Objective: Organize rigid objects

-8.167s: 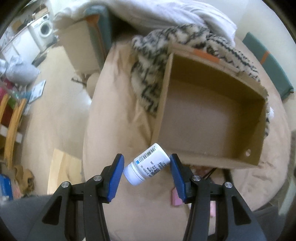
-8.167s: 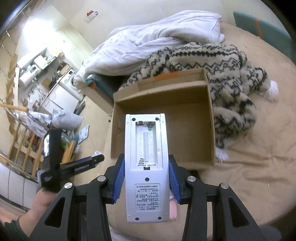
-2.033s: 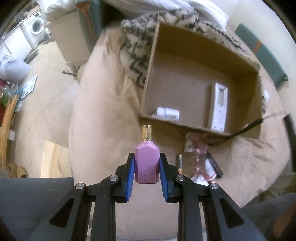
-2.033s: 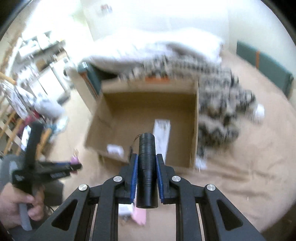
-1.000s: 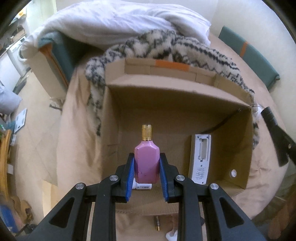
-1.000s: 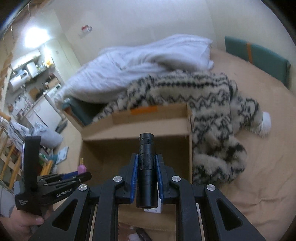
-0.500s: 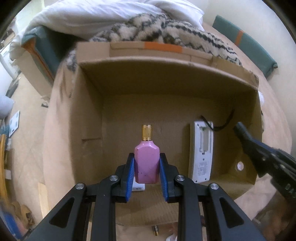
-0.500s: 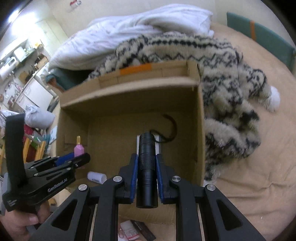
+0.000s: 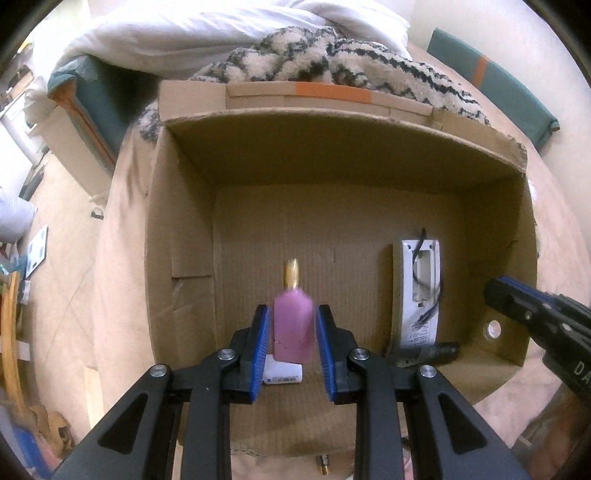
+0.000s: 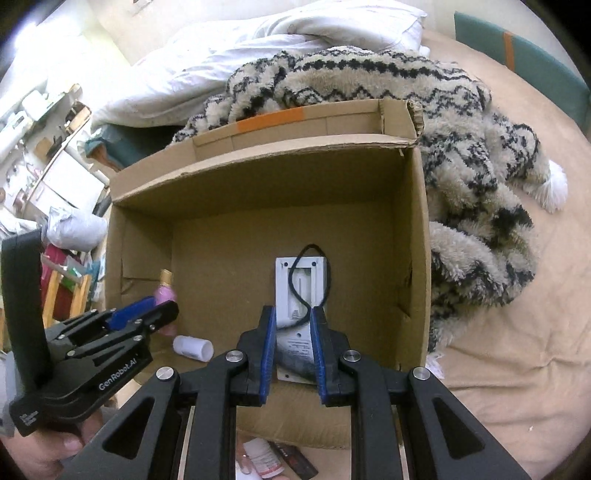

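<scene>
Our left hand-held gripper (image 9: 291, 350) hangs over the near left part of the cardboard box (image 9: 369, 122), and its blue pads now stand slightly apart from the pink bottle (image 9: 293, 325), where half a second ago they pinched it. The bottle looks blurred, so we judge it is dropping free toward the box floor, right above the white pill bottle (image 9: 282, 373) lying there. Our right hand-held gripper (image 10: 292, 347) is spread open and empty; a moment ago it clamped the black flashlight (image 9: 436, 349), which now lies along the near wall, at the near end of the white remote (image 9: 419, 291), with its cord (image 10: 308, 280) looped across the remote's open back.

So two more rigid things have just gone into the box, making four in all. We judge this placing step is nearly complete.

Outside, on the bed (image 10: 517, 350) in front of the box's near wall, a small printed bottle (image 10: 262, 459) and a flat dark item (image 10: 295, 458) remain, so we likely pick those next. Beyond the box lie a patterned fleece blanket (image 10: 461, 147) and a white duvet (image 10: 295, 33).
</scene>
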A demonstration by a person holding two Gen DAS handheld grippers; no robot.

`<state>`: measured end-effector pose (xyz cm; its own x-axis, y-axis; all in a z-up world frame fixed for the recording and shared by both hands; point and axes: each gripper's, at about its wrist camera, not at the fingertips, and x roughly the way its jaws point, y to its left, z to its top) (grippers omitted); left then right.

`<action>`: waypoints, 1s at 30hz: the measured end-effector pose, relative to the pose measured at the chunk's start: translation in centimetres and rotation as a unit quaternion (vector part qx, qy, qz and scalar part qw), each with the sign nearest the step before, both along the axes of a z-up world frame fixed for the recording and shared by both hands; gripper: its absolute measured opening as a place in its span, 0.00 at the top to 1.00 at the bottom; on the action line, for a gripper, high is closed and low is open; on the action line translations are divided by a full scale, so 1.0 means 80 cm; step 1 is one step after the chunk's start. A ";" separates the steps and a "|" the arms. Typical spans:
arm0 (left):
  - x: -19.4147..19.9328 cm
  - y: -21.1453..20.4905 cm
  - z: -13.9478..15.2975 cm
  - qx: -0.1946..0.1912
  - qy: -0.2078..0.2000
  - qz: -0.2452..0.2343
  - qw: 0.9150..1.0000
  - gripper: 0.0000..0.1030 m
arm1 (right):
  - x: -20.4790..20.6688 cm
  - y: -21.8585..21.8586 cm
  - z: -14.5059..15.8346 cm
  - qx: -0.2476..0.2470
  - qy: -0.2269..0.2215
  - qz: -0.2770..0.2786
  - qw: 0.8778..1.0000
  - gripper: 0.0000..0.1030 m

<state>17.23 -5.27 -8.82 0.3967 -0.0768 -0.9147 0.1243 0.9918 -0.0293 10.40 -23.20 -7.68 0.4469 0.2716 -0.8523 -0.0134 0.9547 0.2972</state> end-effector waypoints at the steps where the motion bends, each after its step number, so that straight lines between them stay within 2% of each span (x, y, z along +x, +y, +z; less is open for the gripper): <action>1: -0.001 -0.002 0.002 0.000 -0.002 -0.003 1.000 0.77 | -0.001 0.000 0.000 0.000 -0.001 0.000 1.000 0.80; 3: -0.003 -0.006 0.005 0.003 -0.006 -0.010 1.000 0.73 | -0.001 -0.001 0.002 0.009 -0.001 0.002 1.000 0.77; 5: -0.005 -0.008 0.008 0.005 -0.009 -0.011 1.000 0.43 | -0.001 0.000 0.004 0.020 -0.002 0.008 1.000 0.70; 6: -0.007 -0.008 0.011 0.005 -0.015 -0.007 1.000 0.38 | -0.002 0.001 0.006 0.021 -0.005 0.010 1.000 0.61; 7: -0.009 -0.006 0.015 0.004 -0.024 -0.001 1.000 0.36 | -0.002 0.003 0.008 0.020 -0.009 0.010 1.000 0.41; 8: -0.010 -0.005 0.017 0.004 -0.028 0.002 1.000 0.36 | -0.004 0.003 0.012 0.018 -0.017 0.008 1.000 0.32; 9: -0.010 -0.004 0.019 0.004 -0.030 0.003 1.000 0.36 | -0.005 0.003 0.014 0.017 -0.022 0.005 1.000 0.25; 11: -0.009 -0.002 0.021 0.004 -0.033 0.006 0.999 0.36 | -0.004 0.002 0.018 0.016 -0.026 0.002 1.000 0.22; 13: -0.008 0.001 0.023 0.002 -0.035 0.012 0.999 0.36 | -0.005 0.001 0.021 0.011 -0.040 -0.005 0.999 0.00; 15: -0.008 0.003 0.024 0.001 -0.036 0.017 0.999 0.36 | -0.007 0.000 0.025 0.005 -0.054 -0.014 0.998 0.00; 30: -0.014 0.005 0.039 0.002 -0.045 0.016 0.999 0.36 | -0.004 -0.002 0.029 0.007 -0.054 -0.019 0.998 0.00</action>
